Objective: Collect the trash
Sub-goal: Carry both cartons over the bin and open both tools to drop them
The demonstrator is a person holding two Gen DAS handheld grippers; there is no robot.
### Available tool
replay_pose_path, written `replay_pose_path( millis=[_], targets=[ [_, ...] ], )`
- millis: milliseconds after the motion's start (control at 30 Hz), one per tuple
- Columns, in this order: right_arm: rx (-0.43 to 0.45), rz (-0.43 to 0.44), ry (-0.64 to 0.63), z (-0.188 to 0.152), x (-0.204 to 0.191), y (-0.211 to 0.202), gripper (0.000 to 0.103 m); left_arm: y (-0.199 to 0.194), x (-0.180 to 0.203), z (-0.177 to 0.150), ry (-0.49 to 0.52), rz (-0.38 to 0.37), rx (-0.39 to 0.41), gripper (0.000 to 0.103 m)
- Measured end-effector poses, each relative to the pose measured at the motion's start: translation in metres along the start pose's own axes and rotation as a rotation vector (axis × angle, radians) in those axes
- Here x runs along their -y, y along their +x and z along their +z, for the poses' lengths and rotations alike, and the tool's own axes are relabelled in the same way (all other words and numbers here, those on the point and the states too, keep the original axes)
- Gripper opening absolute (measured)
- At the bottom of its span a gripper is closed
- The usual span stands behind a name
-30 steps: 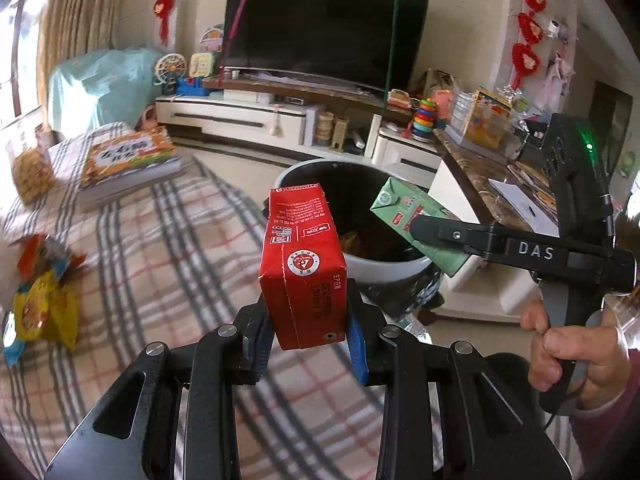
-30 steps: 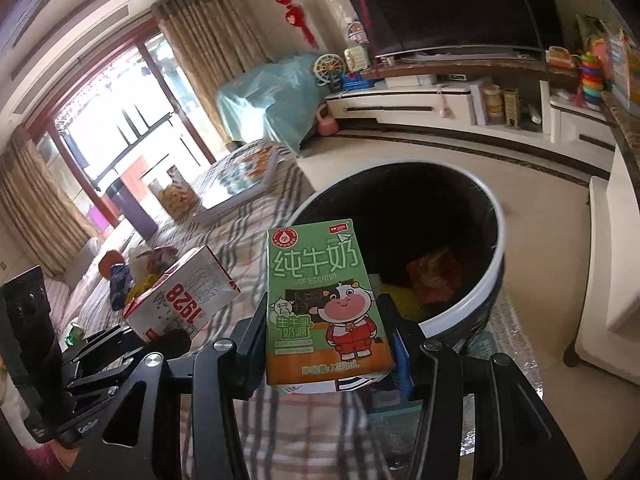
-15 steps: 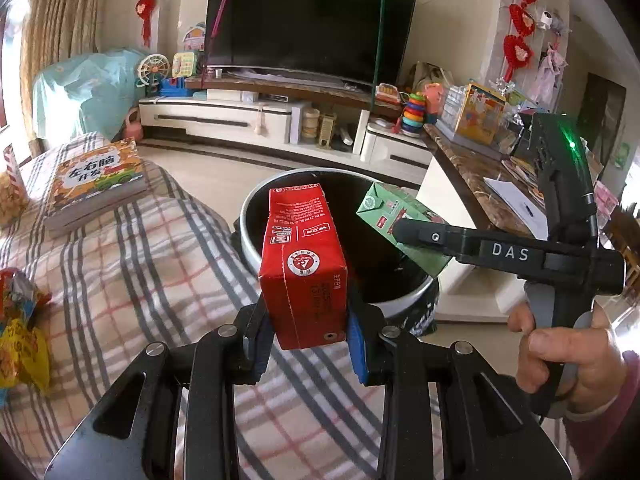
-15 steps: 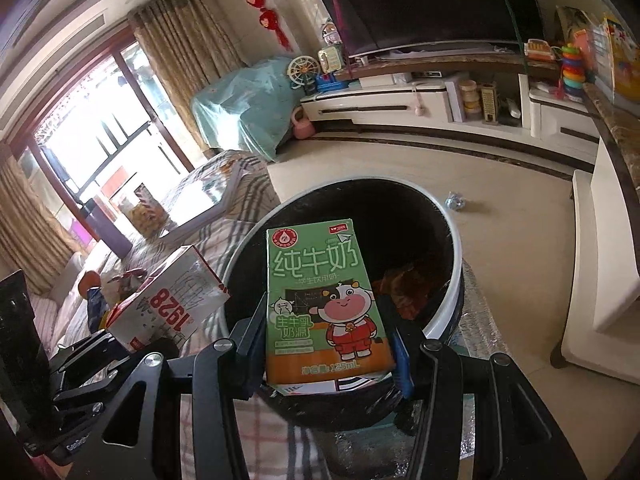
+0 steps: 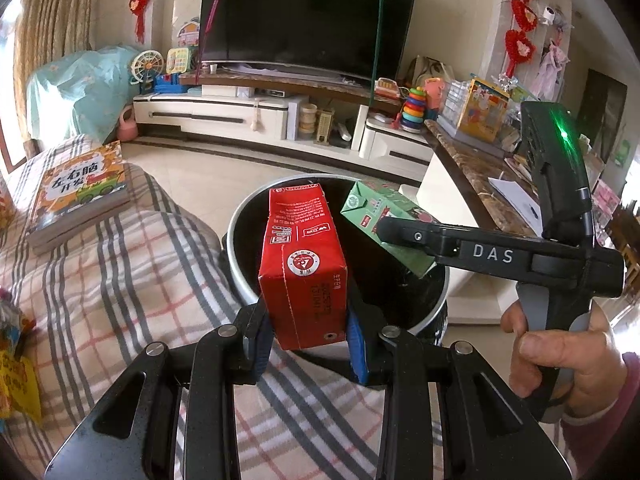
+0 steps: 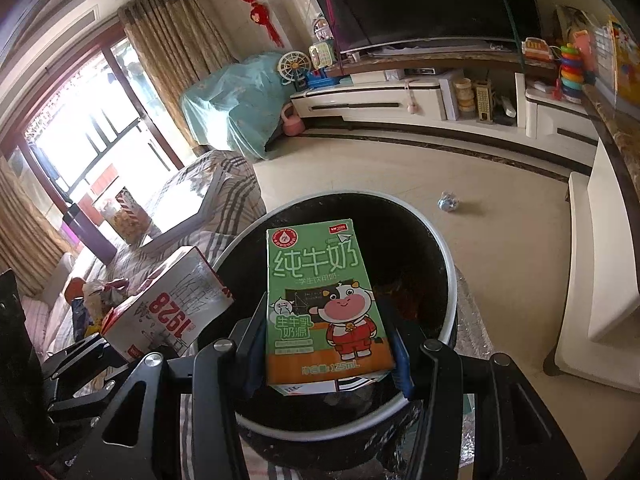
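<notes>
Left tongs [image 5: 307, 334] pinch the red carton [image 5: 303, 266], right tongs [image 6: 326, 354] pinch the green milk carton [image 6: 320, 300] over the bin [image 6: 448, 280]

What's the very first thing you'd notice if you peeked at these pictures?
Two drink cartons held right over a round black trash bin with a pale rim: the left hand-held gripper clamps a red rectangular paper carton, and the right hand-held gripper clamps a green milk carton with a cartoon cow. Behind them, a big dark television fills the far wall.
</notes>
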State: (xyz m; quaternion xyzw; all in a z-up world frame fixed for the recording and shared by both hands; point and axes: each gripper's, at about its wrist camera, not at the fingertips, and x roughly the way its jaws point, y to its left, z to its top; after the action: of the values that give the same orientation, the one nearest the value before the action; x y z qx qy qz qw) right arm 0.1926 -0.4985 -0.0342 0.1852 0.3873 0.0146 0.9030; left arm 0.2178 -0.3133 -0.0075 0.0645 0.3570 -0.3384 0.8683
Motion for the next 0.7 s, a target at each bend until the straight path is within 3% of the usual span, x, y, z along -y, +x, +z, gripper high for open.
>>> replay_pose_path(
  millis=[500,700],
  targets=[
    [-0.012,-0.01,0.033,0.012,0.01,0.009,0.051,0.014,0.004,0.008,0.008,0.015,-0.021,0.03],
    [-0.001,0.002,0.066,0.014,0.014,0.006,0.057,0.012,0.002,0.008,-0.017,0.028,-0.029,0.035]
  ],
)
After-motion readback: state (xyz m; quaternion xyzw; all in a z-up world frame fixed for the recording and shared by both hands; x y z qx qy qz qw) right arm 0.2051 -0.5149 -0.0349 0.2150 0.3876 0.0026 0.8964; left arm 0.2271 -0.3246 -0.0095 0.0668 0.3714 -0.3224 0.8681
